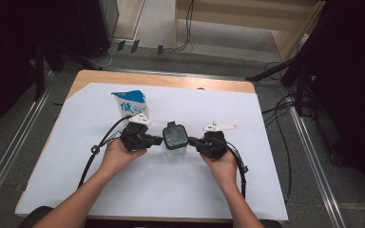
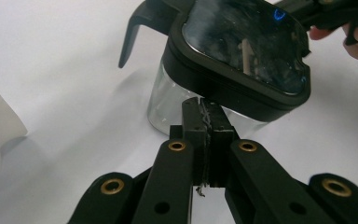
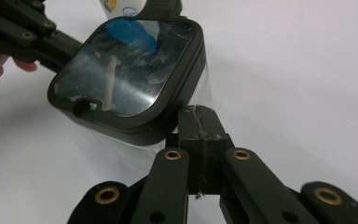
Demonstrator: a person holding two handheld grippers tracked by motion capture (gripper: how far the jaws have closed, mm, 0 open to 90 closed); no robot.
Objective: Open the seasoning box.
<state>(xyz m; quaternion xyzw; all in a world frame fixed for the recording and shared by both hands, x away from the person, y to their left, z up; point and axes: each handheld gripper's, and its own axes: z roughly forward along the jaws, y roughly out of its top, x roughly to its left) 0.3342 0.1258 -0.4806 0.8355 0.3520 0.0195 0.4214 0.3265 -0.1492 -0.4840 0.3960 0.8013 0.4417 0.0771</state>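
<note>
Stage: I judge this an early point. My two tongs flank the container on the tabletop (image 1: 266, 180), and nothing is lifted or opened yet.
Done so far: both tongs are brought in to the lid's rim, one from each side; the lid sits fully on.
Left to do: as I read it, get a hold on the container or its lid, then move or open it. Neither has begun.
Left tongs (image 2: 203, 116): closed, jaws pressed flat together with nothing between them; the tips stand at the lid's dark rim, touching or just short, I cannot tell which.
Right tongs (image 3: 200, 122): closed the same way, empty, tips at the opposite edge of the lid.
Container (image 1: 175, 142): near the middle of the white sheet, between my hands, upright on the tabletop.
Container's look: clear walls, see-through body, seemingly empty.
Lid (image 2: 242, 51): black, rounded-square, with a glossy dark window that mirrors the room; a black tab or handle juts from its far side.
Nearby: a blue-and-white carton (image 1: 132, 105) stands just behind my left hand (image 1: 120, 156), apart from the container.
</note>
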